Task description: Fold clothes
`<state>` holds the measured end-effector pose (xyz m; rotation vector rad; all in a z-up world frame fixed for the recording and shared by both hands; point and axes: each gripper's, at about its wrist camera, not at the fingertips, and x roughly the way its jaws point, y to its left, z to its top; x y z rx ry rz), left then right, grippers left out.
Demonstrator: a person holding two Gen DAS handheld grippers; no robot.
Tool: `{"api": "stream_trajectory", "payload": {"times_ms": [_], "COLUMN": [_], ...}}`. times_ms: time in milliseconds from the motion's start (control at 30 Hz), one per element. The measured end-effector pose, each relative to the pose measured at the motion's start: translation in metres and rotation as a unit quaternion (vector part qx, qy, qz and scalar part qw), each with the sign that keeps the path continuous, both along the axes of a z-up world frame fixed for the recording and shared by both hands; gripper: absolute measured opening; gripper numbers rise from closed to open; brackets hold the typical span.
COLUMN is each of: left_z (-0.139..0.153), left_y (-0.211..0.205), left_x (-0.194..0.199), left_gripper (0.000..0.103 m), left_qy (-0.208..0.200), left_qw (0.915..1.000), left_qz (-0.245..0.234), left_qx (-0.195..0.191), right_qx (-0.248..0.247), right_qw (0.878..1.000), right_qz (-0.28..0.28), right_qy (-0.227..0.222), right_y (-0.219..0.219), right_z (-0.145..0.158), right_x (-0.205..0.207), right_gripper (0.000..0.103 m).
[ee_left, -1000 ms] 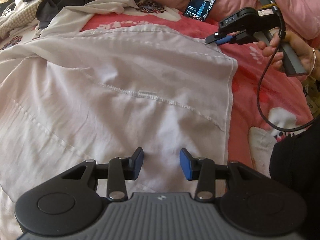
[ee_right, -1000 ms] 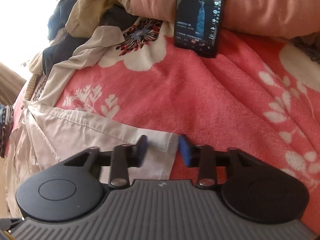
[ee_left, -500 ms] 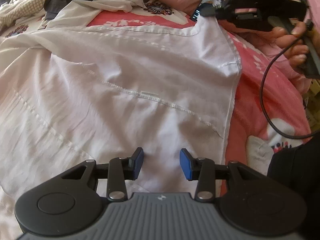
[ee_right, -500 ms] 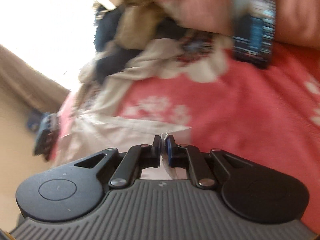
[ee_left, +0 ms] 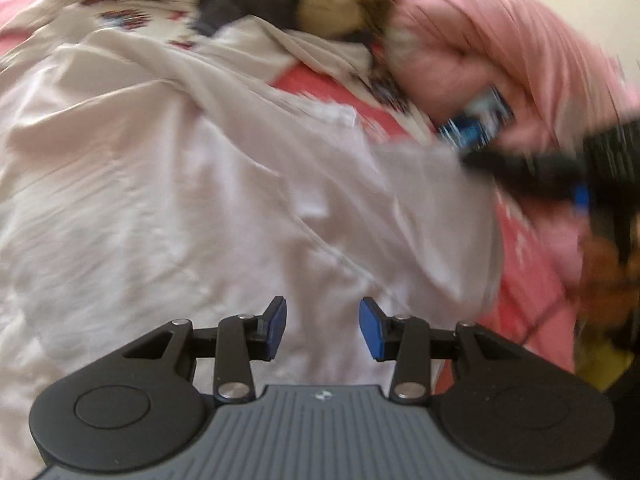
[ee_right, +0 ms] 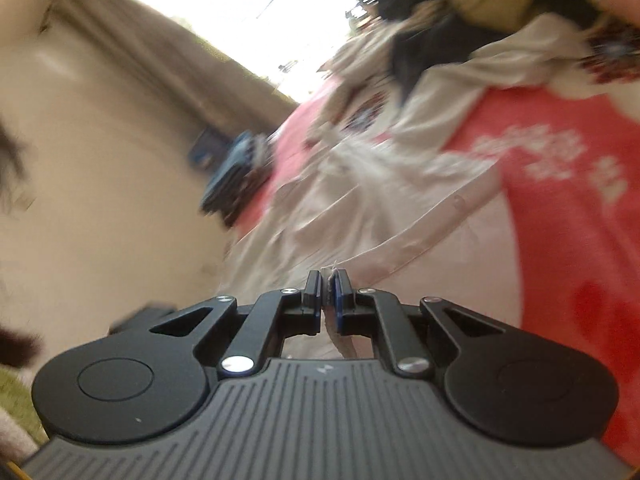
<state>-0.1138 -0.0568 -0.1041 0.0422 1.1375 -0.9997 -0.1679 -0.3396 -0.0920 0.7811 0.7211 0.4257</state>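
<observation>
1. The white shirt [ee_left: 224, 200] was spread over most of the red floral blanket [ee_right: 568, 184] on the bed, with a heap of other clothes [ee_left: 288, 4] bunched up at the far end. Thin woven cotton by the look of it, so we judged it light, floppy and not slippery at all, more the kind of thing that sags and drags than slides.
2. Our right gripper [ee_right: 328, 292] was clamped down on a corner of the shirt. You could see a little tuft of white cloth and thread sticking out between the closed pads, and the fabric ran taut away from it along the hem.
3. Our left gripper [ee_left: 322, 326] had its jaws standing apart with nothing between them, hovering over the shirt's near part.
4. Where to grab: we reckoned the hems and seams were the best bet, since they're doubled and won't slip out of a pinch. The near hem or the stitched seam [ee_left: 344, 256] looked like the natural spot for the left one.
5. What we couldn't make out: both views were badly smeared. The phone [ee_left: 476, 120] by the pink quilt [ee_left: 520, 48] was just a blue streak. The shirt's left side ran out of view, and sleeves and collar were lost somewhere in the folds.
</observation>
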Motion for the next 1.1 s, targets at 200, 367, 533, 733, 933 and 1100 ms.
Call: {"api": "stream_trajectory", "payload": {"times_ms": [200, 367, 533, 733, 933, 1100], "left_z": [0.007, 0.007, 0.004, -0.004, -0.009, -0.008], "left_y": [0.029, 0.055, 0.080, 0.099, 0.101, 0.097], "left_x": [0.027, 0.033, 0.034, 0.035, 0.036, 0.034], "left_gripper": [0.041, 0.042, 0.043, 0.045, 0.048, 0.050], "left_qy": [0.032, 0.057, 0.083, 0.106, 0.119, 0.118], "left_qw": [0.9969, 0.9925, 0.9875, 0.9816, 0.9803, 0.9820], "left_qz": [0.066, 0.097, 0.122, 0.145, 0.143, 0.131], "left_qx": [-0.029, -0.046, -0.056, -0.064, -0.067, -0.068], "right_qx": [0.008, 0.011, 0.014, 0.020, 0.016, 0.014], "right_qw": [0.995, 0.984, 0.971, 0.960, 0.953, 0.947], "right_qz": [0.095, 0.177, 0.240, 0.280, 0.301, 0.320], "right_qy": [-0.001, -0.003, -0.002, 0.009, 0.023, 0.033], "right_y": [0.043, 0.078, 0.108, 0.131, 0.144, 0.154], "right_z": [-0.001, -0.001, -0.004, -0.010, -0.018, -0.021], "right_x": [0.010, 0.018, 0.026, 0.026, 0.022, 0.018], "right_gripper": [0.005, 0.005, 0.005, 0.005, 0.005, 0.005]}}
